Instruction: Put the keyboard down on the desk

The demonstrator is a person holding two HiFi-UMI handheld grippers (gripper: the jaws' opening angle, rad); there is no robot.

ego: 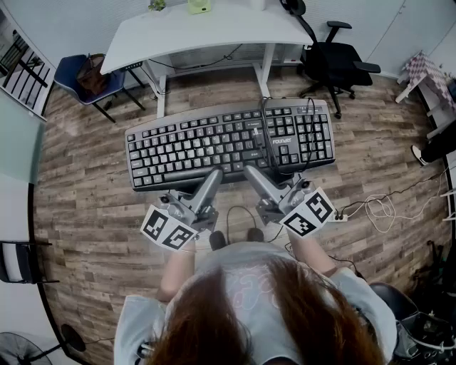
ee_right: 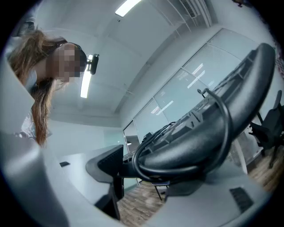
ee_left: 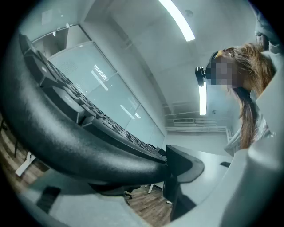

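Note:
A black keyboard (ego: pixel 228 142) hangs level in the air over the wooden floor, short of the white desk (ego: pixel 206 32). Its cable (ego: pixel 265 128) is wound across its right half. My left gripper (ego: pixel 214 175) is shut on the near edge left of centre, and my right gripper (ego: pixel 249 171) is shut on the same edge just right of centre. In the left gripper view the keyboard's rounded edge (ee_left: pixel 66 128) fills the gap between the jaws (ee_left: pixel 133 177). The right gripper view shows the keyboard (ee_right: pixel 213 133) with the cable (ee_right: pixel 222 115) looped round it, clamped in the gripper (ee_right: pixel 146 177).
A black office chair (ego: pixel 335 60) stands to the right of the desk and a blue chair (ego: pixel 85 75) to its left. Small items (ego: pixel 199 6) sit at the desk's far edge. Loose cables and a power strip (ego: pixel 370 207) lie on the floor at the right.

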